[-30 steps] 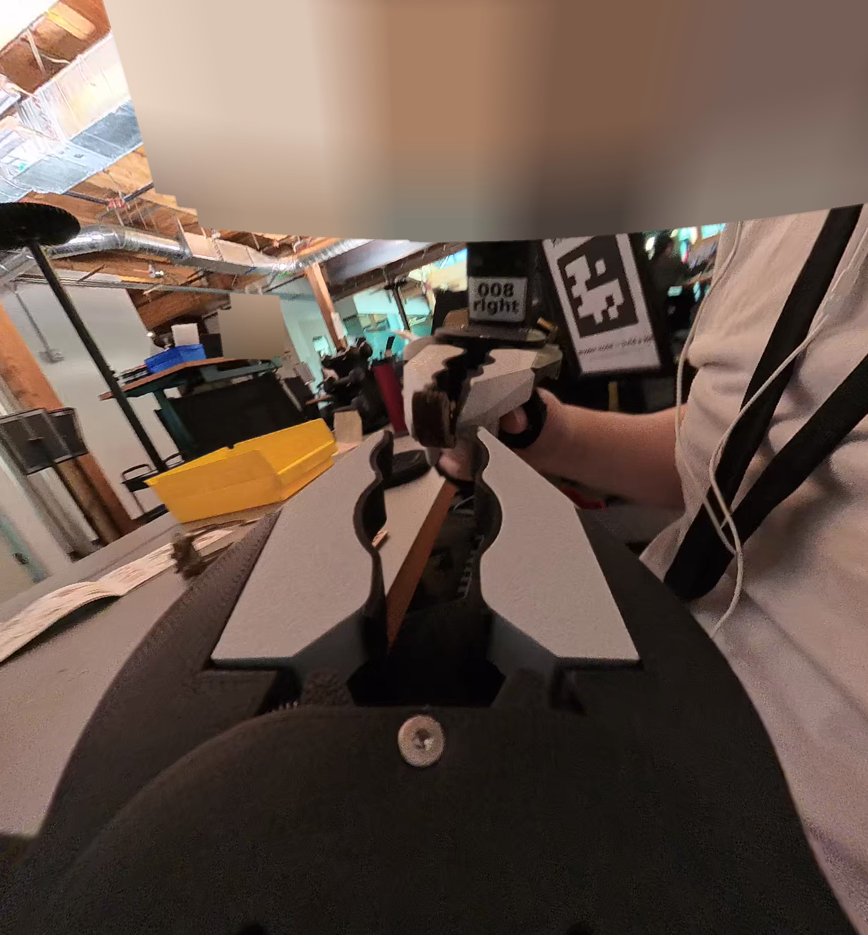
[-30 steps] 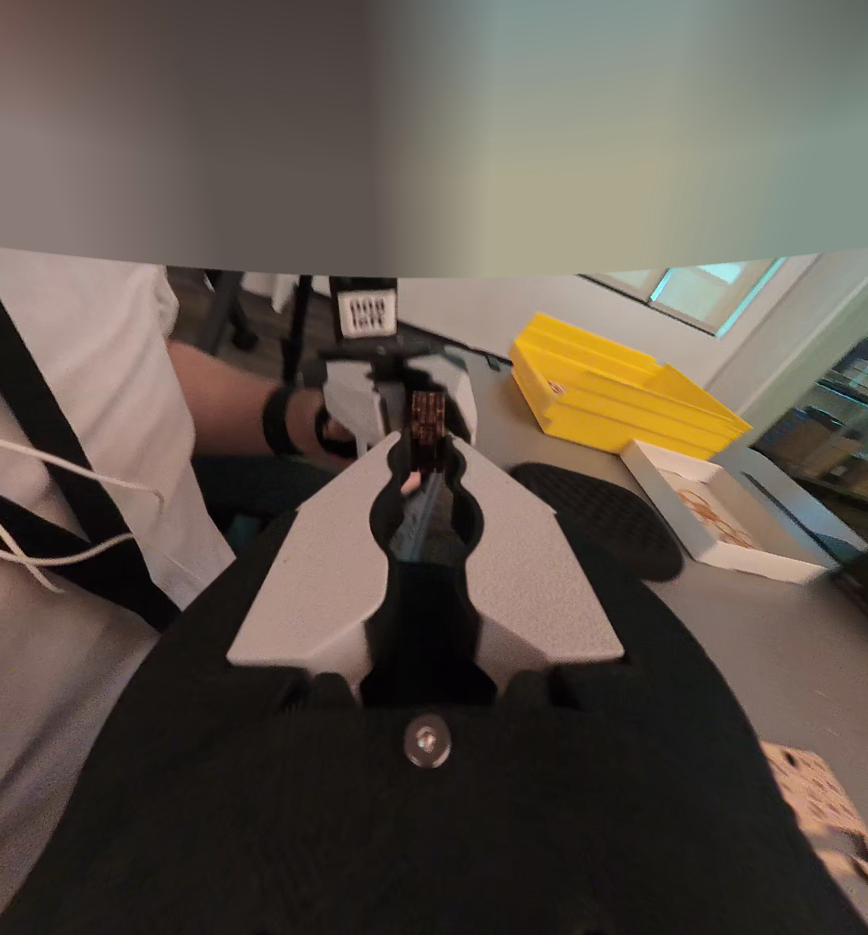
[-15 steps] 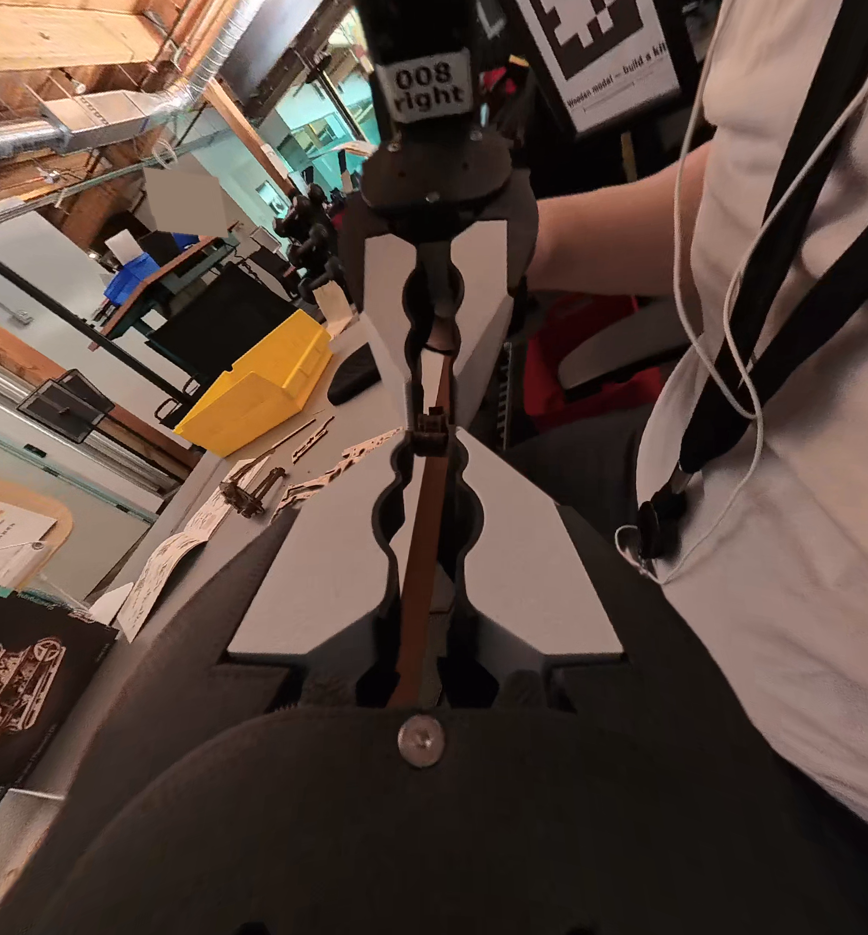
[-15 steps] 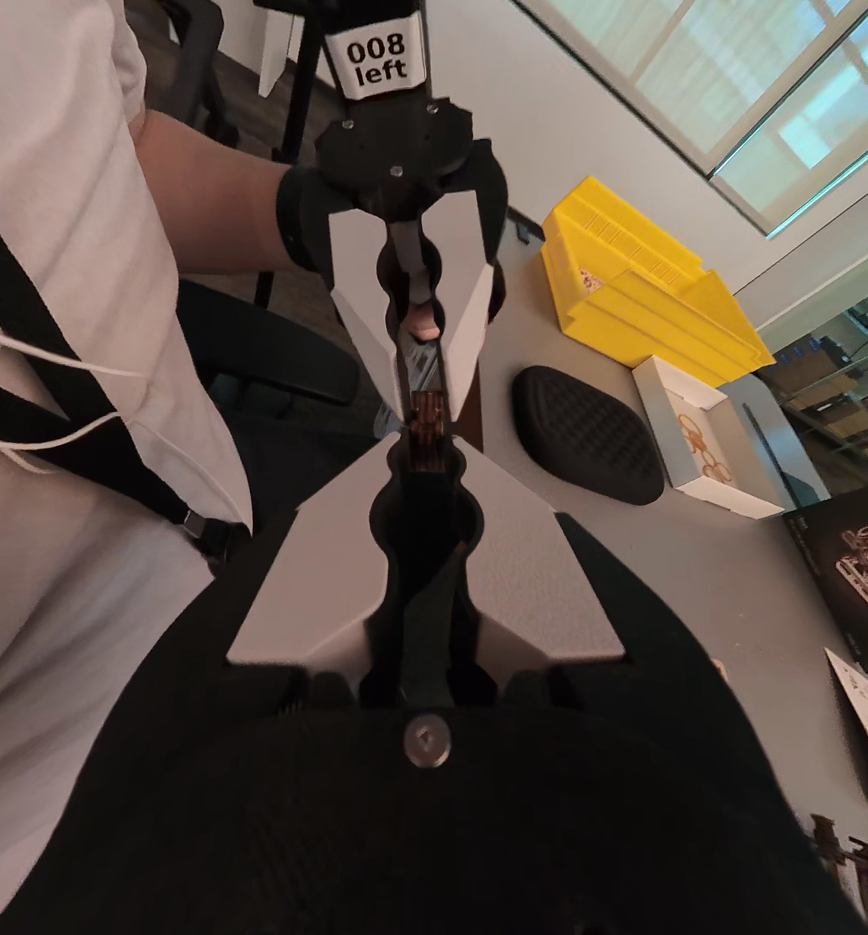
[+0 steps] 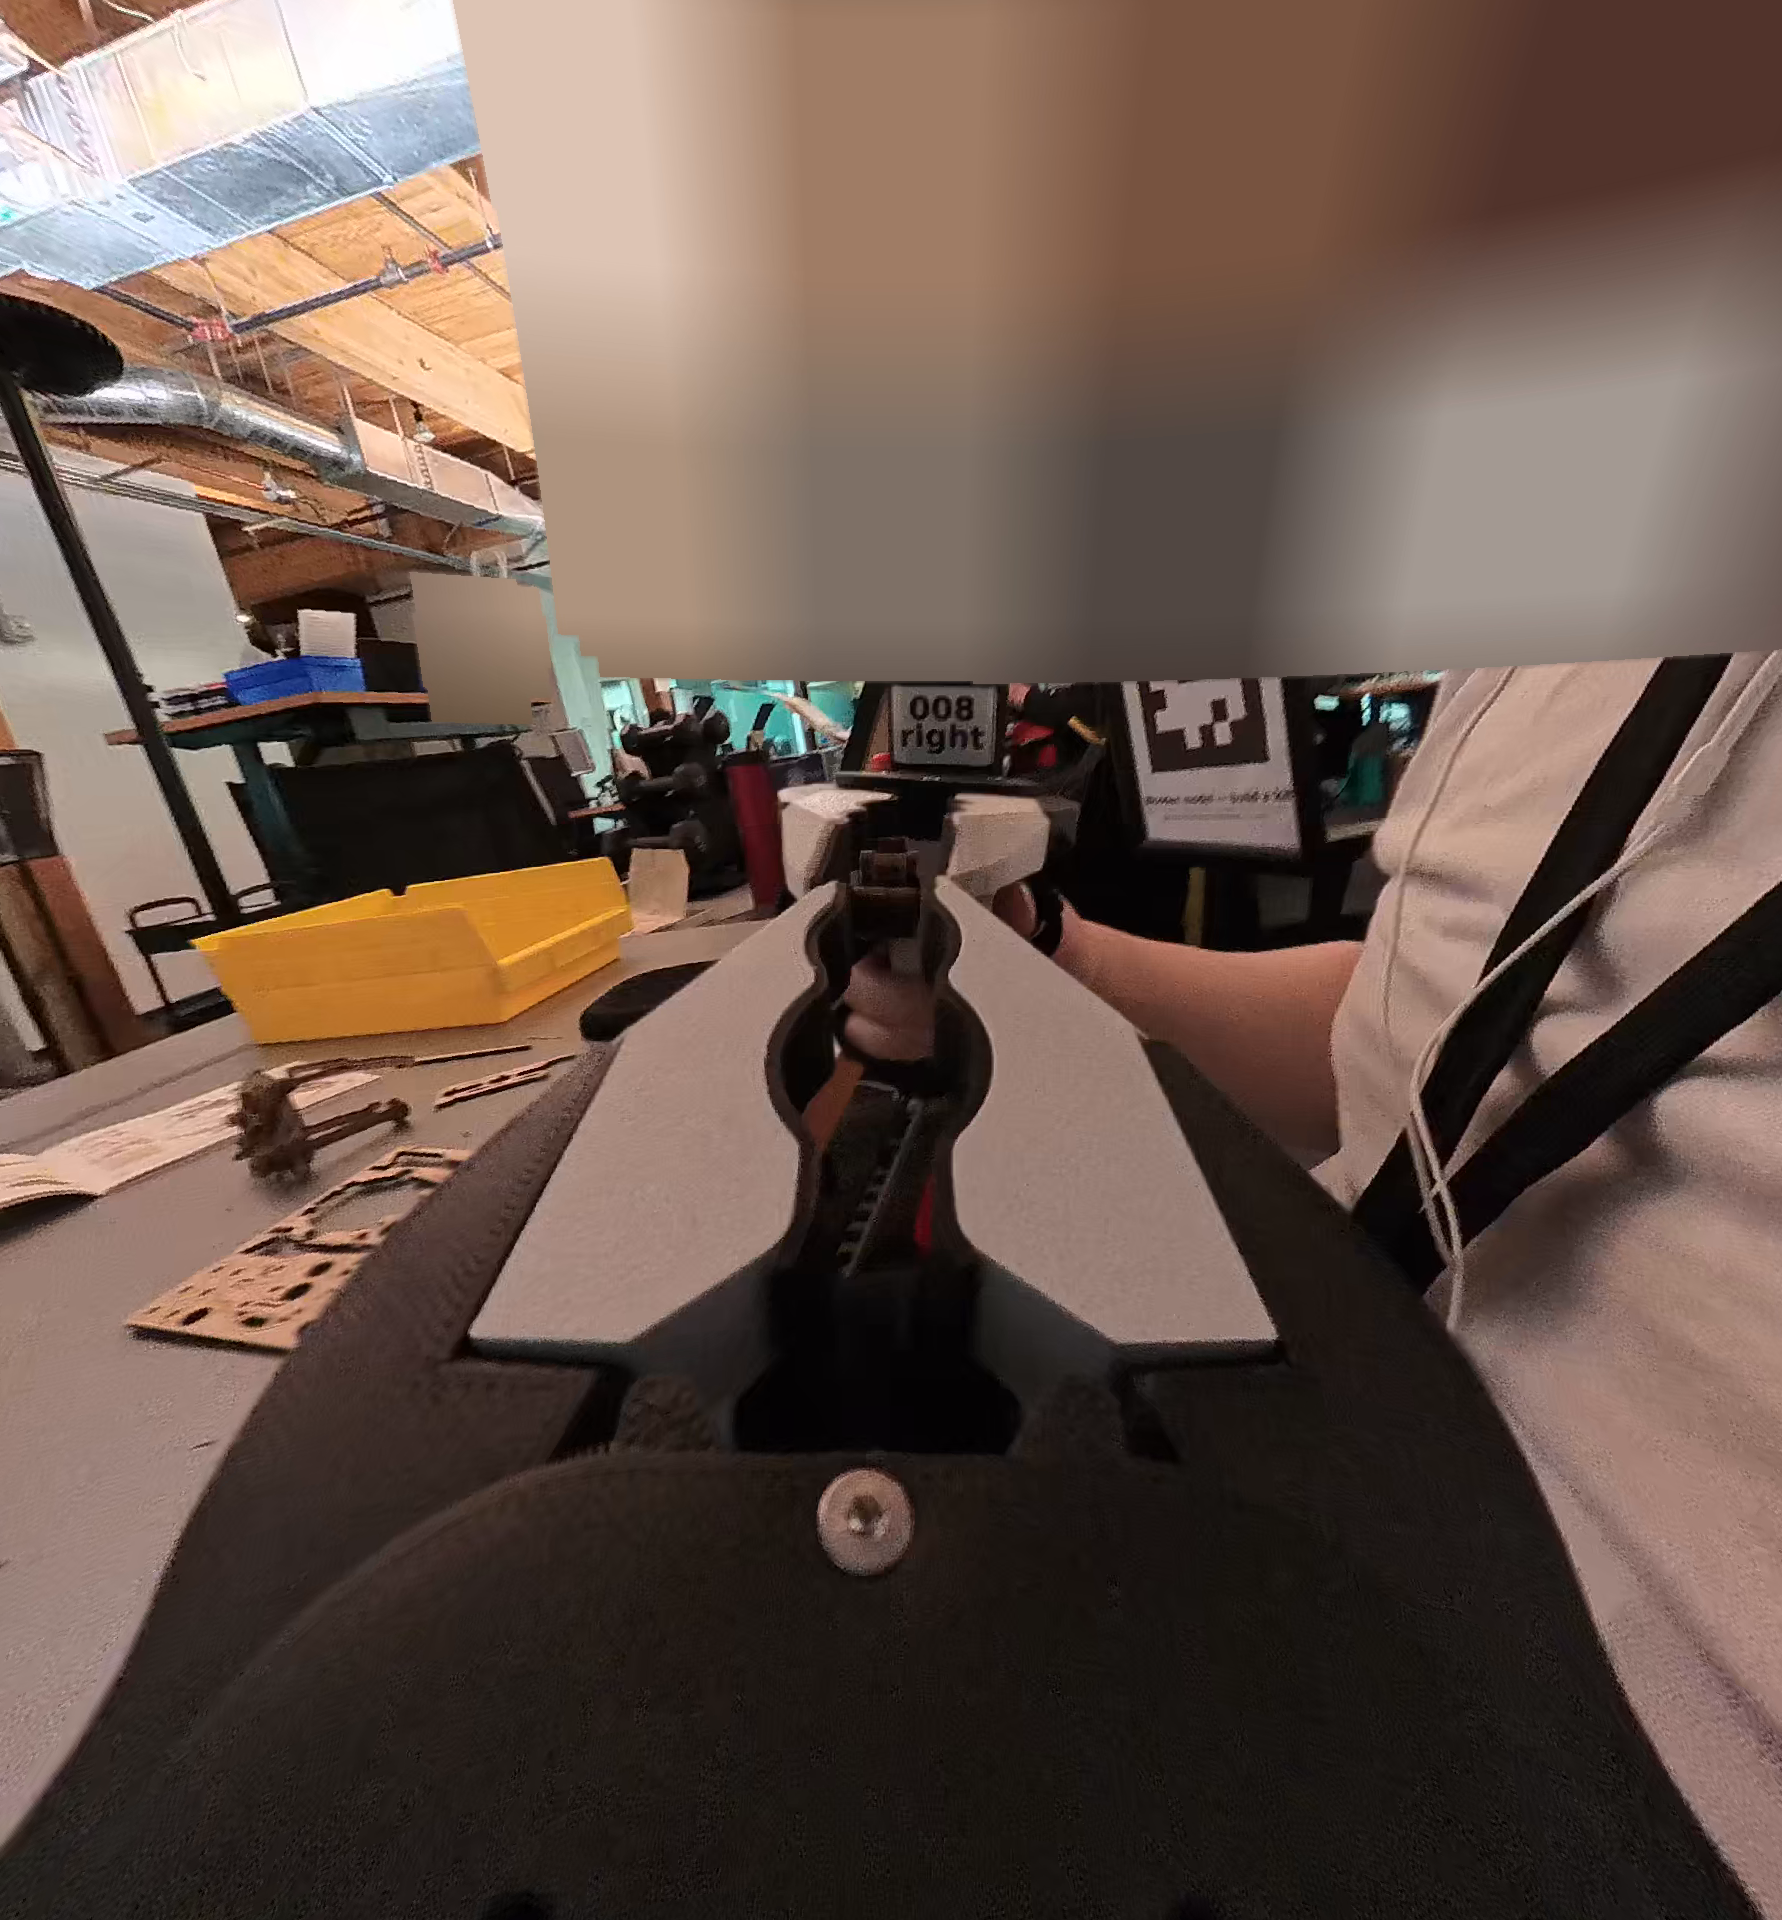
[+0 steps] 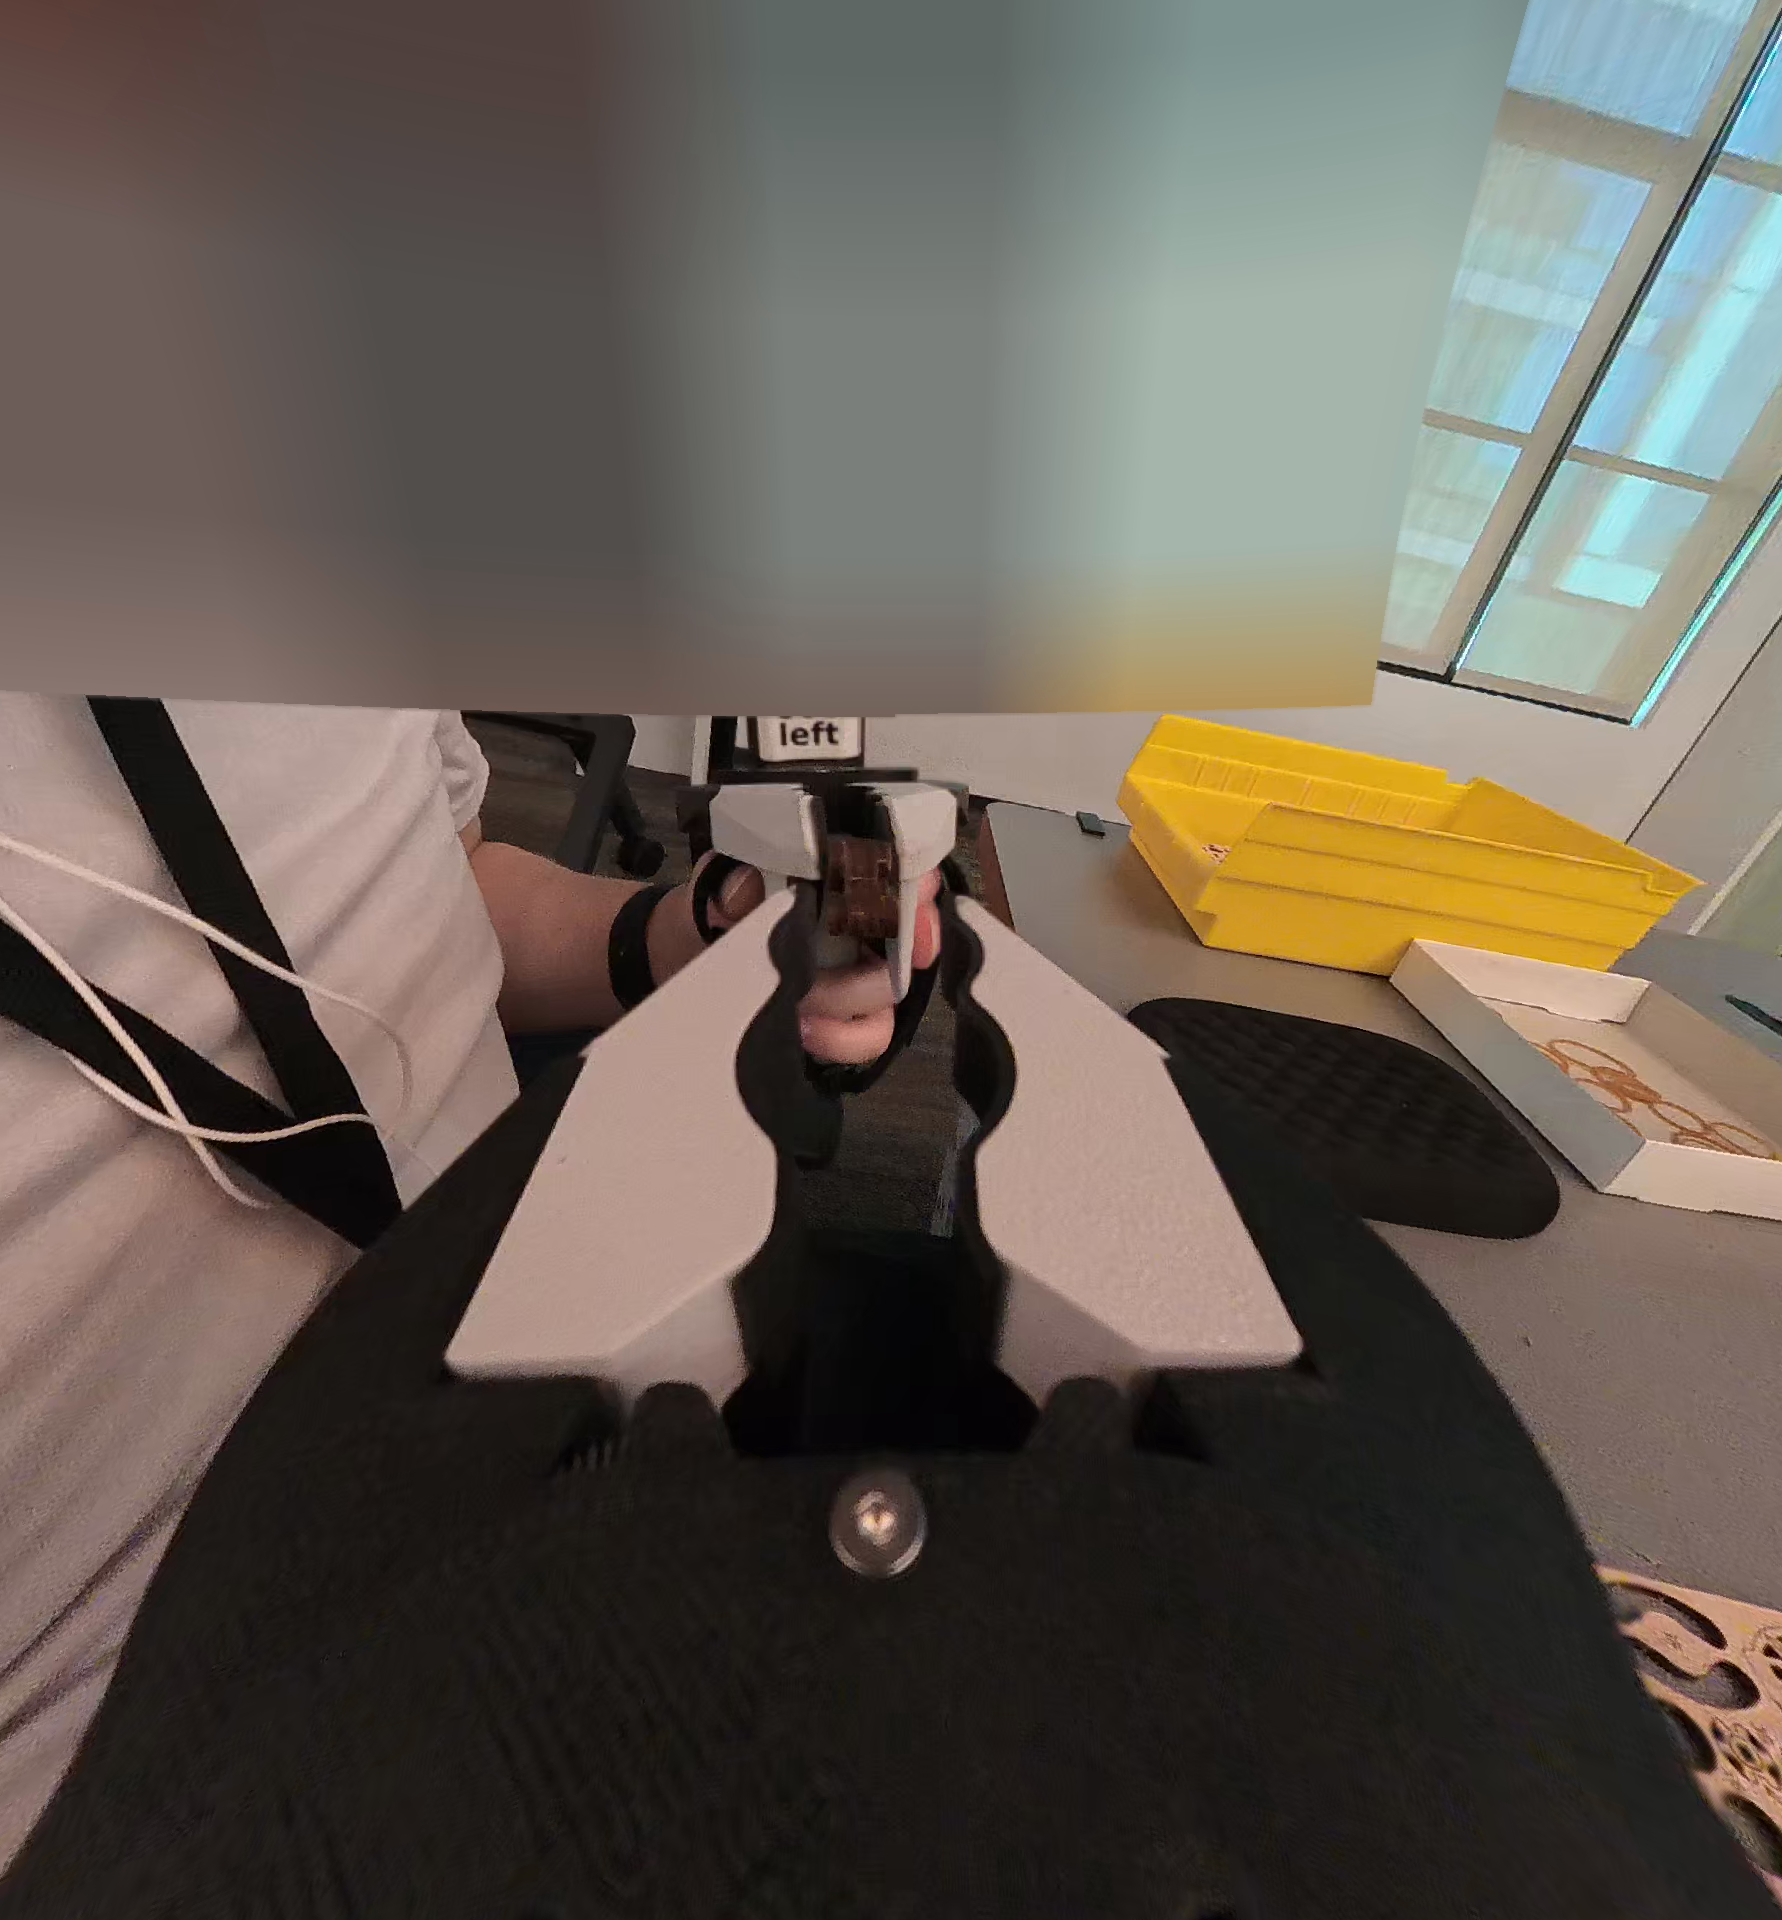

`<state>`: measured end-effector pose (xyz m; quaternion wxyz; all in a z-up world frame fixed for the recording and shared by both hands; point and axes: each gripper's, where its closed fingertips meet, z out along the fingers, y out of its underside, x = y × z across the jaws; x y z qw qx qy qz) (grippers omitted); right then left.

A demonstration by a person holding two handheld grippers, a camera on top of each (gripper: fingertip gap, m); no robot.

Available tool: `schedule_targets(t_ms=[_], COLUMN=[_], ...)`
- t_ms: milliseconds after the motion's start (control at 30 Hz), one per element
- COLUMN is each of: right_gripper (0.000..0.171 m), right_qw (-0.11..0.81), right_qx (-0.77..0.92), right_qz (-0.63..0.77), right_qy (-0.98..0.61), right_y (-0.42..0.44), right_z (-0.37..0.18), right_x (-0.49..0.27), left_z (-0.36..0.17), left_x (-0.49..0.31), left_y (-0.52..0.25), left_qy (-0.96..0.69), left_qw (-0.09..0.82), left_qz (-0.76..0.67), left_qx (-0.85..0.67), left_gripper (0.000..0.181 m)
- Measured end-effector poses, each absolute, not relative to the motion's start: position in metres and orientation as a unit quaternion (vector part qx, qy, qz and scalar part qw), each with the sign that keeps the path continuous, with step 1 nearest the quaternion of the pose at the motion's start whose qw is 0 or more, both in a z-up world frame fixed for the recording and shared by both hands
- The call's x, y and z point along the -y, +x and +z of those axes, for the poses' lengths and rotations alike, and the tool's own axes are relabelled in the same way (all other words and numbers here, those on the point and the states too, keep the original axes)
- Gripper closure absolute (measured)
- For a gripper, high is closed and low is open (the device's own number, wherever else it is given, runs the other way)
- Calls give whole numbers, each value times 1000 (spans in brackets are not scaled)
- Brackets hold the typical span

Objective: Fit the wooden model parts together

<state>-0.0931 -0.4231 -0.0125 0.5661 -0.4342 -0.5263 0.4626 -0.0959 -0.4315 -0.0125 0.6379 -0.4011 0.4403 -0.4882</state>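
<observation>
The two grippers face each other tip to tip in the air, in front of the person's white shirt. My left gripper [image 5: 889, 896] is shut on a small dark brown wooden part [image 5: 887, 878] at its fingertips. In the right wrist view the same wooden part [image 6: 859, 896] sits clamped between the left gripper's grey fingers [image 6: 762, 831]. My right gripper [image 6: 869, 920] is just short of the part, its fingers a little wider apart than the part. The right gripper also shows in the left wrist view [image 5: 902, 831], behind the part.
On the grey table are a yellow bin [image 5: 419, 961], a black oval pad [image 6: 1334, 1112], a white tray of wooden rings [image 6: 1552, 1049], punched plywood sheets [image 5: 274, 1262], a small built wooden assembly [image 5: 284, 1122] and an open booklet [image 5: 45, 1169]. The person's torso [image 5: 1645, 1143] is close by. My two grippers' fingertips are within a few centimetres of each other.
Both grippers have tilted back up to level. The long wooden strip no longer shows between my left fingers. My right fingers have spread slightly and the part now sits in the left gripper.
</observation>
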Motion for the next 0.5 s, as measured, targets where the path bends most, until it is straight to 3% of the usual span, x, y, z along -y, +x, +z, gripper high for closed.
schedule_targets(t_ms=[133,500], right_gripper=[159,160], right_qw=[567,571], right_qx=[545,553], right_qz=[444,429], right_qy=[-429,-429], right_y=[-97,-96], right_z=[-16,-14], right_x=[428,438], left_z=[-12,-10], left_x=[434,443], left_y=[-94,-93], left_qy=[-391,-365], left_qw=[633,632], left_qz=[-512,-519], left_qx=[-429,-444], left_gripper=[171,171])
